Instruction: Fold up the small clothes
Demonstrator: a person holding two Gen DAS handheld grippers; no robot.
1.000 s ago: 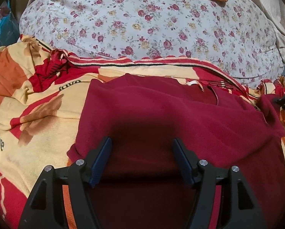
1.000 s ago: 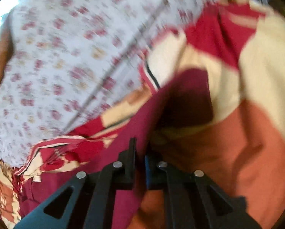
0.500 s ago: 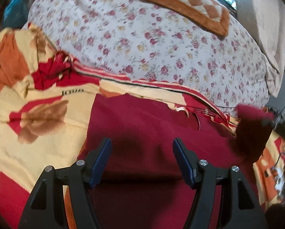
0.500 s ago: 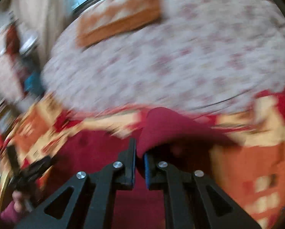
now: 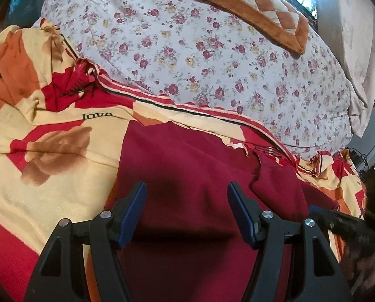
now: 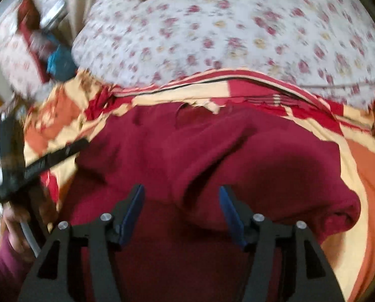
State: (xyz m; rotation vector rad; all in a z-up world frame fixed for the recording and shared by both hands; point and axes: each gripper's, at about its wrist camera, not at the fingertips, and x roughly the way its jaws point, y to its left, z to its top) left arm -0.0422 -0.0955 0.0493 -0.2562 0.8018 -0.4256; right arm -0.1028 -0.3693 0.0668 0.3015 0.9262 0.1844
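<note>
The maroon garment is spread across the blanket, directly below both released tools; the right gripper, jaws just opened and nothing clamped, is positioned nearer the folded flap than the open left gripper.

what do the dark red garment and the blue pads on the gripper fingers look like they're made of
Dark red garment: looks like soft knit or fleece fabric, matte, with a slightly fuzzy surface and limp rounded folds; the exact fibre cannot be told.
Blue pads on the black fingers of the left gripper: probably rubber or soft plastic, smooth and dull, flat-faced, with no shine.
</note>
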